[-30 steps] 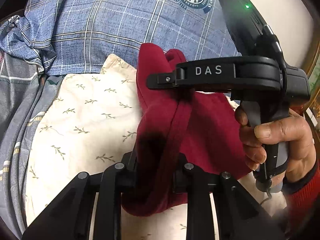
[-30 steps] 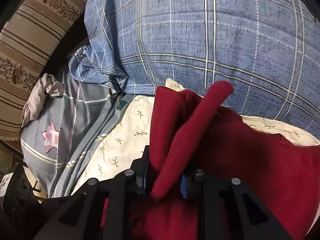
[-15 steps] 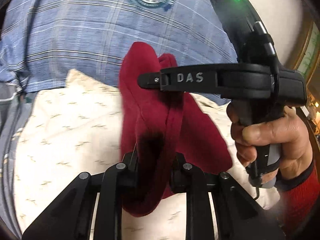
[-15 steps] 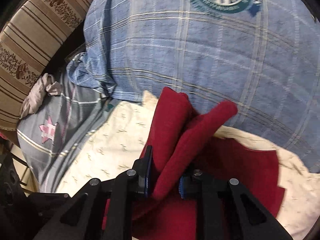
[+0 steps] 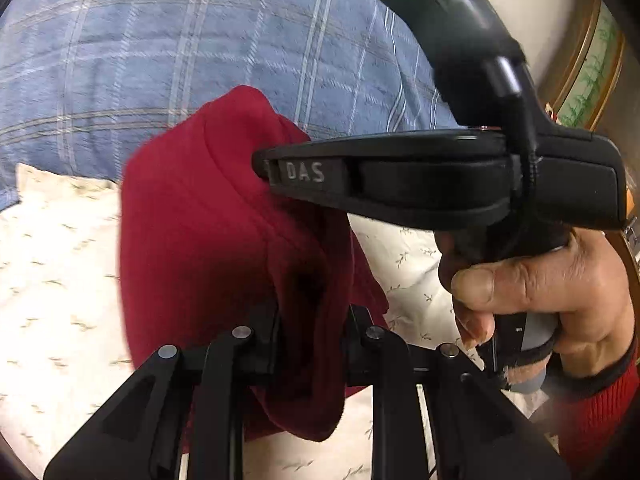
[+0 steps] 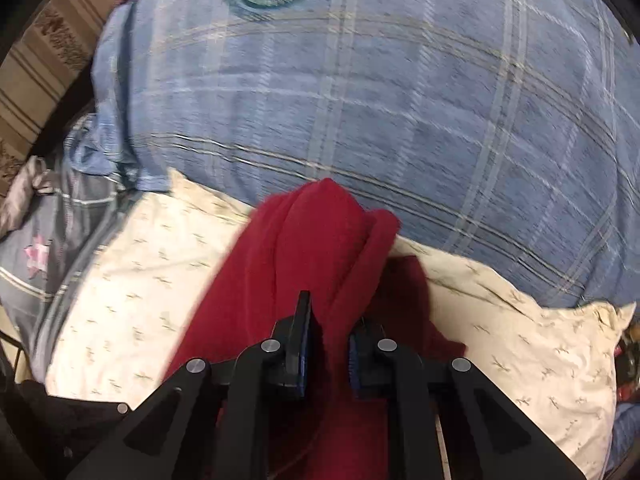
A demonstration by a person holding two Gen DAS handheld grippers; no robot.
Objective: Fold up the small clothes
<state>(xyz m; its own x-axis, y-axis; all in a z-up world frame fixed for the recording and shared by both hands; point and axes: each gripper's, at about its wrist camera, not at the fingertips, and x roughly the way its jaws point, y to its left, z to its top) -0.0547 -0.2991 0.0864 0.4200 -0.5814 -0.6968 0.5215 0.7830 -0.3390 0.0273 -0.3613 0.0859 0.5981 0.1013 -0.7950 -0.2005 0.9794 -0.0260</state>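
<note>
A small dark red garment [image 5: 208, 216] hangs bunched above a cream cloth with a leaf print [image 5: 52, 280]. My left gripper [image 5: 310, 332] is shut on a fold of it near the bottom of the left wrist view. My right gripper [image 6: 330, 352] is shut on another fold of the red garment [image 6: 312, 248]. In the left wrist view the right gripper's black body marked DAS [image 5: 400, 176] reaches in from the right and touches the garment's upper edge, held by a hand [image 5: 540, 288]. Most of the garment's shape is hidden in the folds.
A large blue plaid pillow [image 6: 400, 100] with a round emblem lies behind the cream cloth [image 6: 152, 272]. Grey patterned bedding with a pink star [image 6: 36, 260] is at the left. A striped brown cushion [image 6: 52, 40] is at the far upper left.
Both grippers have lifted the red garment up and towards the blue pillow, still shut on it. The garment has come further off the cream cloth and the two grippers are closer together.
</note>
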